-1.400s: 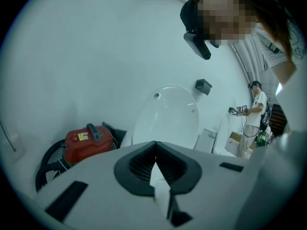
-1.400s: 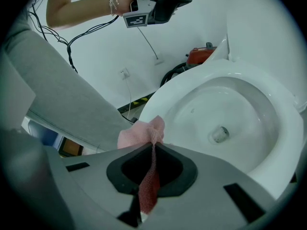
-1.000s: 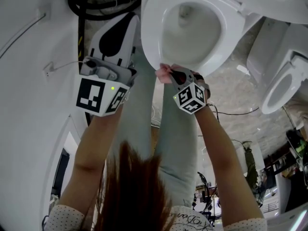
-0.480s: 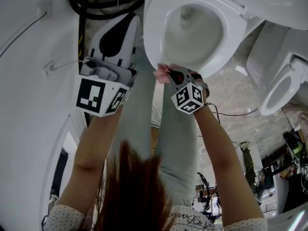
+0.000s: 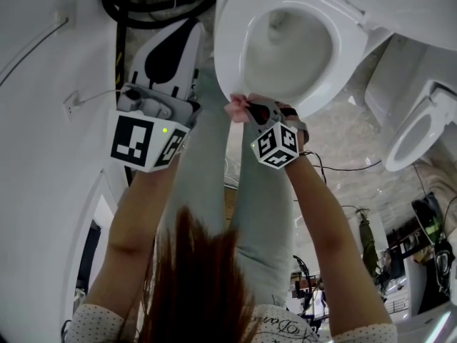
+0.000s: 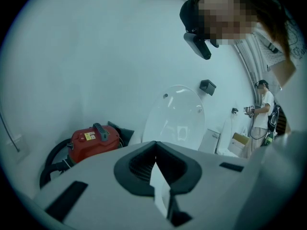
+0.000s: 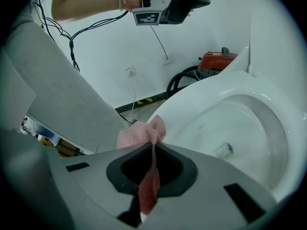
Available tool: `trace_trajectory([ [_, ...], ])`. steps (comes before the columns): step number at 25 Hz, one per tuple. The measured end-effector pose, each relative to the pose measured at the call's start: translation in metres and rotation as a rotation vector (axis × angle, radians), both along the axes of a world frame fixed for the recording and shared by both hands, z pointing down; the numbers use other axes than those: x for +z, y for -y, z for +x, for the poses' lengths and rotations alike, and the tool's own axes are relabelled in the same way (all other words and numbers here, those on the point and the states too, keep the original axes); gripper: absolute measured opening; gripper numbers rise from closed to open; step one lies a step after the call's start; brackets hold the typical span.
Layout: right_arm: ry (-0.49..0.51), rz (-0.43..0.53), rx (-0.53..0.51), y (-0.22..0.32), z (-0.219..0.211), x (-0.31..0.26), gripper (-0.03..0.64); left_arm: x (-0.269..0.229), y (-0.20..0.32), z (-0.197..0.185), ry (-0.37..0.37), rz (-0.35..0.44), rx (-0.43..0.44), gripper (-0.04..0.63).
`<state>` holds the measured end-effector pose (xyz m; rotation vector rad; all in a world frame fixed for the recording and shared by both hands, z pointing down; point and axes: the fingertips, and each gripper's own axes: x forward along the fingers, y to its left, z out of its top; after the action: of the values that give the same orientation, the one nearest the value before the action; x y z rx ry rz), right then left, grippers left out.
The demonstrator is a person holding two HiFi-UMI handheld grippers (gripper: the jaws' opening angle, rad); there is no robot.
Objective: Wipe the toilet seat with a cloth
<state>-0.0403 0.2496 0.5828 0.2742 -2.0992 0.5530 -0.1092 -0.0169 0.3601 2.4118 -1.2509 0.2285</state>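
At the far left the left gripper (image 6: pixel 155 157) is held up off the work at about 9 o'clock from the toilet, well apart from it. Its 2 jaws are pressed together with nothing between them, and its view looks past them to a red vacuum (image 6: pixel 91 139) against the wall and the raised lid (image 6: pixel 175 116). It has no part in the wipe at this moment. To its right, the right gripper (image 7: pixel 152 150) has its jaws clamped on the pink cloth (image 7: pixel 136 134). A thin fold runs down between the pads, and the rest bunches out in front of the tips. In the head view that bunch touches the outer front edge of the toilet seat (image 7: pixel 201 92) at roughly 7 o'clock on the ring, on the side nearest the person. The bowl (image 7: pixel 249 123) lies open beyond it toward 1 o'clock. The step in hand looks like the wipe itself, at or near the front of the ring, with most of the ring probably not yet covered. The next move probably calls for steady downward pressure on the cloth while the right gripper draws it along the top of the seat, toward 9 o'clock or toward 4 o'clock. The jaws should ride above the plastic so that only fabric rubs. The grip should also stay firm, since only a narrow fold is pinched and a drag could pull it free. At the far right, at 3 o'clock, a 2nd toilet (image 5: pixel 418 131) stands apart and is not involved.
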Motion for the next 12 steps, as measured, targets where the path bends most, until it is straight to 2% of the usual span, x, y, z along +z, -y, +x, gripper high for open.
trace_trajectory([
  [12,0.001,0.033,0.003,0.017,-0.015,-0.001,0.032,0.001,0.010,-0.012,-0.005,-0.007,-0.012,0.002],
])
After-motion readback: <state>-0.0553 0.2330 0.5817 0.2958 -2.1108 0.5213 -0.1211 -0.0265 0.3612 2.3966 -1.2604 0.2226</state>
